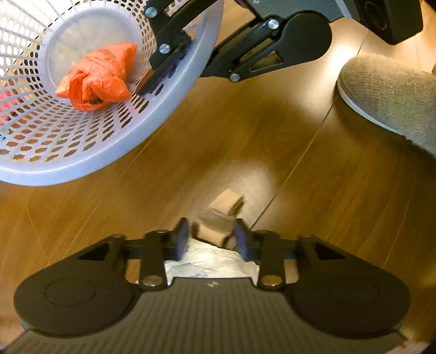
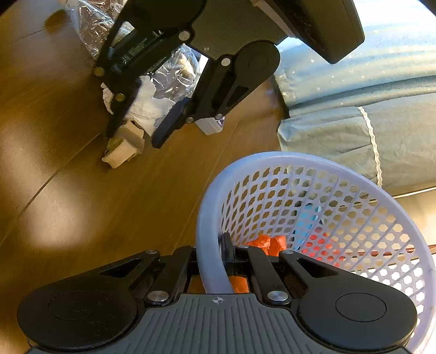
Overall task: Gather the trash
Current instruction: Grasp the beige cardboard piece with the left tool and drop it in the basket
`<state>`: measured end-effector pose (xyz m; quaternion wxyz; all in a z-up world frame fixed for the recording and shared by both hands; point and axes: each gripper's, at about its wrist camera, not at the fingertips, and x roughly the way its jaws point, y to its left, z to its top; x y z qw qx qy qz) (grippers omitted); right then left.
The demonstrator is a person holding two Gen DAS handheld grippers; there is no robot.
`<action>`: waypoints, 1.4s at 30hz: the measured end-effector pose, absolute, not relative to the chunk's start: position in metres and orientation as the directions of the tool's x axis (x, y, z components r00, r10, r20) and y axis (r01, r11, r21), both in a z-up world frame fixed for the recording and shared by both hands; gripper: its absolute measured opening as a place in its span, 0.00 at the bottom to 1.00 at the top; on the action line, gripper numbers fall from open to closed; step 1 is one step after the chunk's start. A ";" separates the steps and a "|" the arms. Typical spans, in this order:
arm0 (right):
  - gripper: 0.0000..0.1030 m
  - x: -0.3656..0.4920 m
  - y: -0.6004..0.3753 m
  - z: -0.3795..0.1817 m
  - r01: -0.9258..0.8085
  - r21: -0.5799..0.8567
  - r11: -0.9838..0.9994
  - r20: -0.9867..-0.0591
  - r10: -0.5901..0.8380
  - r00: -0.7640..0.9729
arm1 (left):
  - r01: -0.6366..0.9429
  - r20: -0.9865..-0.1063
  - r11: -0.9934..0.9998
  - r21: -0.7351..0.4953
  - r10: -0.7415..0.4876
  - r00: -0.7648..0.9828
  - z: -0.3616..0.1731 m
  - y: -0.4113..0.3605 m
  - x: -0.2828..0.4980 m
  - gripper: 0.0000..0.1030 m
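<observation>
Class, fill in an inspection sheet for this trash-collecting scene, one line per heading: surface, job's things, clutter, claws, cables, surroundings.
Surface: wooden plank floor, glare patches.
Job's things: white perforated basket tilted, orange plastic bag inside; crumpled brown paper scrap on the floor; white crumpled tissue and clear plastic wrap behind it.
Clutter: coloured items visible through the basket wall, unclear.
Claws: left claw pointing down, pads on the brown paper scrap; right claw shut on the basket rim.
Cables: nothing seen.
Surroundings: grey slipper; dark blue bedding with white trim.
</observation>
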<state>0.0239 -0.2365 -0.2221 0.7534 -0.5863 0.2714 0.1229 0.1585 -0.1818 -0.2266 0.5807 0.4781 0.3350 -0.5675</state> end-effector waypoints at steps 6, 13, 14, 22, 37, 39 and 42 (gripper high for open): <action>0.00 0.024 -0.237 -0.223 -0.500 -0.816 0.289 -0.553 -0.139 0.822 | 0.977 -0.919 -0.087 0.194 -0.366 0.149 -0.221 -0.176 0.152 0.21; 0.00 0.023 -0.238 -0.223 -0.496 -0.817 0.294 -0.551 -0.143 0.822 | 0.941 -0.885 -0.107 0.322 -0.388 0.259 -0.191 -0.162 0.134 0.21; 0.00 0.024 -0.239 -0.223 -0.495 -0.817 0.295 -0.550 -0.144 0.823 | 0.934 -0.876 -0.105 0.342 -0.395 0.276 -0.184 -0.163 0.136 0.21; 0.00 0.026 -0.237 -0.223 -0.489 -0.820 0.297 -0.546 -0.152 0.824 | 0.869 -0.749 0.017 0.494 -0.499 0.436 -0.102 -0.165 0.165 0.21; 0.00 0.030 -0.234 -0.224 -0.478 -0.819 0.318 -0.543 -0.159 0.825 | 0.819 -0.668 0.163 0.550 -0.503 0.549 -0.085 -0.217 0.200 0.45; 0.00 0.030 -0.235 -0.224 -0.475 -0.819 0.321 -0.541 -0.159 0.826 | 0.822 -0.688 0.157 0.548 -0.475 0.549 -0.086 -0.195 0.195 0.45; 0.00 0.031 -0.234 -0.222 -0.471 -0.820 0.326 -0.539 -0.162 0.826 | 0.832 -0.723 0.182 0.524 -0.420 0.548 -0.089 -0.160 0.192 0.45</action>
